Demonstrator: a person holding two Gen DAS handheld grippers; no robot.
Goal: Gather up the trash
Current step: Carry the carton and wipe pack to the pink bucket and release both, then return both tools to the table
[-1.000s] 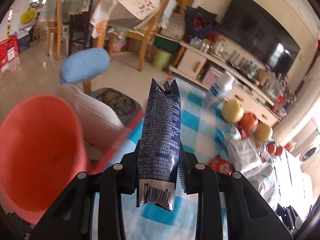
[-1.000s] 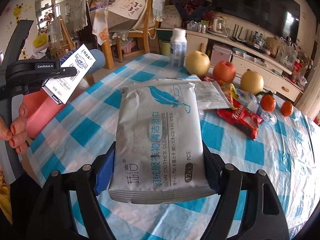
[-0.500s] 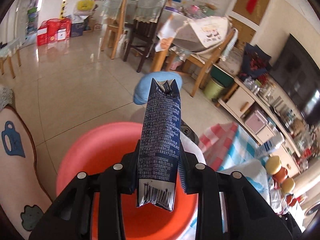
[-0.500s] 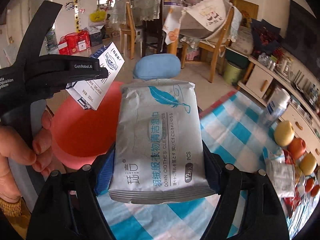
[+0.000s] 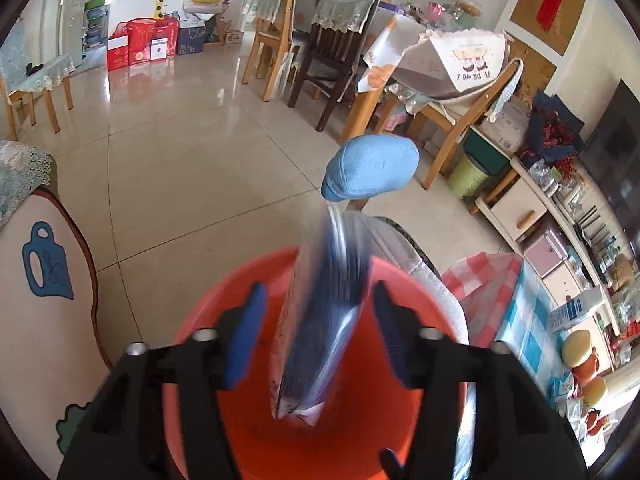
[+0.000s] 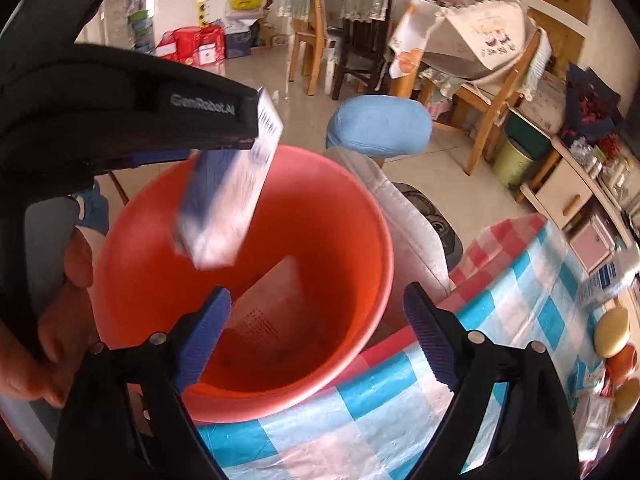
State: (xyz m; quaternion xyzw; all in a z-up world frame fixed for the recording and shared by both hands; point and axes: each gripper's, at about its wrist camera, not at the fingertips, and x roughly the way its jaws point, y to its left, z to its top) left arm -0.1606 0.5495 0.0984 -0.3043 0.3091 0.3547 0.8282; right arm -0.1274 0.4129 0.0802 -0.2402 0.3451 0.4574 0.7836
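Two grippers are hanging over one round orange plastic bucket (image 5: 416, 304), and both are standing released. Starting with the left wrist view: the left gripper (image 5: 316, 320) is spreading its blue-padded fingers (image 5: 244, 324) wide, and the dark blue printed carton (image 5: 324, 312) is blurring between them, touching neither pad, tilting over the bucket's mouth. A light blue cushioned chair back (image 5: 370, 172) is showing just beyond the far rim, with the blue-and-white checked tablecloth (image 5: 528, 320) lying to the right.

Switching to the right wrist view: the right gripper (image 6: 316, 336) is holding nothing, its fingers parted above the bucket's (image 6: 372, 240) near rim. The pale flat wipes packet (image 6: 272, 312) is lying inside the bucket, leaning against the wall down near the bottom. At upper left the left gripper's black body (image 6: 120, 108) is reaching in, and the carton (image 6: 228, 208) is streaking below its tip, over the bucket's left half. The tablecloth (image 6: 360, 420) is running under the near right edge.
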